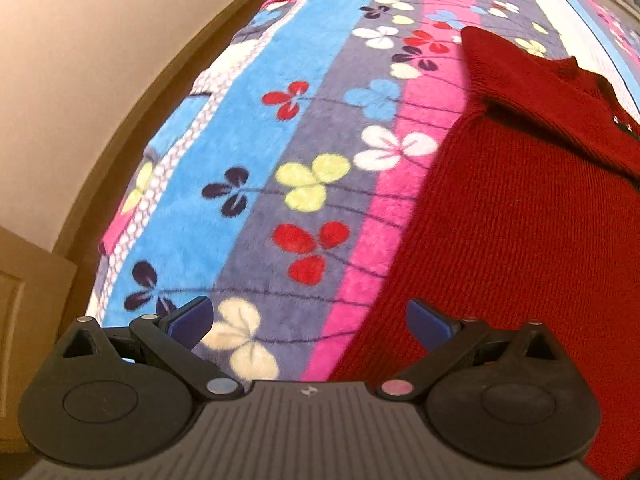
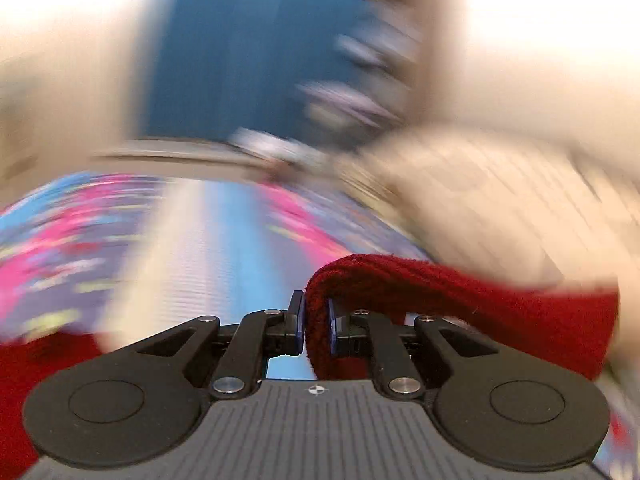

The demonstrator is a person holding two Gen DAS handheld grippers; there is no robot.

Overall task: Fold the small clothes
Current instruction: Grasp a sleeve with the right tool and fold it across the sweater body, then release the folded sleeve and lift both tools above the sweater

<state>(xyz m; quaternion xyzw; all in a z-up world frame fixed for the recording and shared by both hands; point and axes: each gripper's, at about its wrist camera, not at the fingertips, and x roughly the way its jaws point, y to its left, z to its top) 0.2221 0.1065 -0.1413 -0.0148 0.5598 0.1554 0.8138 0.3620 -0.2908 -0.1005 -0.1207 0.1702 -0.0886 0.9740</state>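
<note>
No readable writing or brand shows in either view; each gripper body carries only a small round crosshair mark. The left wrist view is sharp: a red knitted sweater [image 1: 520,220] lies spread on a fleece blanket [image 1: 248,152] striped blue, grey and pink with clover flowers, covering a bed beside a cream wall [image 1: 80,60]. The left gripper [image 1: 310,322] hangs released above the blanket, its blue pads wide apart, nothing between them. The right wrist view is heavily blurred, yet shows the right gripper [image 2: 316,326] clenched on a fold of the sweater's edge.
</note>
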